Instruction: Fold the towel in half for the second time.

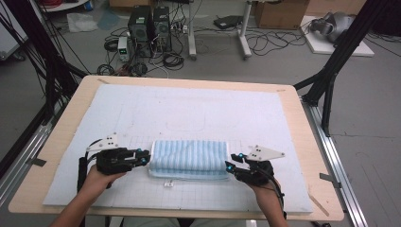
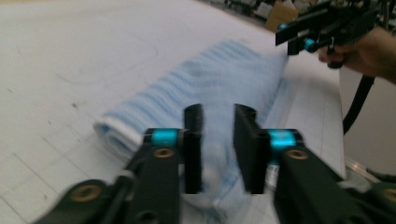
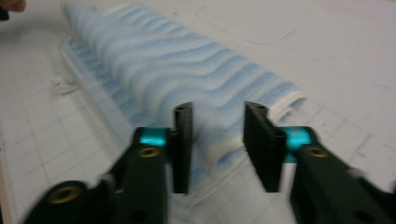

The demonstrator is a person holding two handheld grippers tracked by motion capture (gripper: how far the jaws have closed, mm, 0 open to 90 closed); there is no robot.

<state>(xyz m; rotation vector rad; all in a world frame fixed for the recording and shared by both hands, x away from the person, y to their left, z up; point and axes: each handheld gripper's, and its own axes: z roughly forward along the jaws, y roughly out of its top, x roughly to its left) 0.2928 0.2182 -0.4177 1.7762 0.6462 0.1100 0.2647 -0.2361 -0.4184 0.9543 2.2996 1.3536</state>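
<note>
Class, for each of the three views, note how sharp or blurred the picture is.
High view: evenly lit and fairly sharp, folded towel crisp. Left gripper view: jaws and towel smeared by blur. Right gripper view: towel stripes soft, jaw edges blurred.

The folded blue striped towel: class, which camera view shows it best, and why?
The high view: the whole towel lies in sharp outline on the white mat, between both grippers. The left gripper view shows one end lengthwise, blurred; the right gripper view shows the other end behind open jaws.
</note>
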